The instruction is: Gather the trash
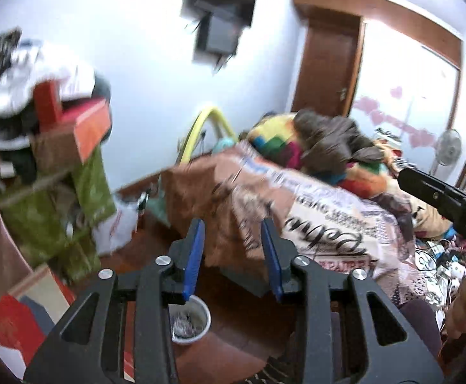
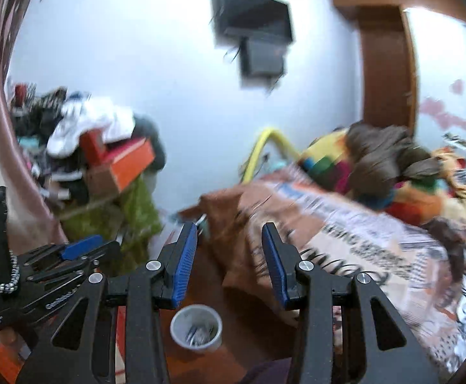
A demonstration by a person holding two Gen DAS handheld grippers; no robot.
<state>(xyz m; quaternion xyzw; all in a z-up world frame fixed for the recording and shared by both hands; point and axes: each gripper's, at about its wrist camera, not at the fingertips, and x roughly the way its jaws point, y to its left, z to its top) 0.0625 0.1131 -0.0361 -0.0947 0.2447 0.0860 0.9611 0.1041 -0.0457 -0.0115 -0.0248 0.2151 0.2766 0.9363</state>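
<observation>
A white paper cup [image 1: 189,323] with crumpled silvery scraps inside stands on the wooden floor, low in both wrist views [image 2: 196,328]. My left gripper [image 1: 233,227] is held high above it, open, with only the bed's corner seen far behind its blue pads. My right gripper [image 2: 229,228] hangs beside it at about the same height, also open and empty. The left gripper [image 2: 101,249] also shows side-on at the left of the right wrist view. The right gripper's black body [image 1: 447,201] crosses the right edge of the left wrist view. Both views are motion-blurred.
A bed with a printed cover [image 1: 328,211] carries a heap of coloured clothes [image 1: 312,147]. Stacked boxes and clothes [image 1: 57,121] stand at the left wall. A white plastic bag [image 1: 117,227] lies on the floor. Cables and small items [image 1: 434,262] litter the right.
</observation>
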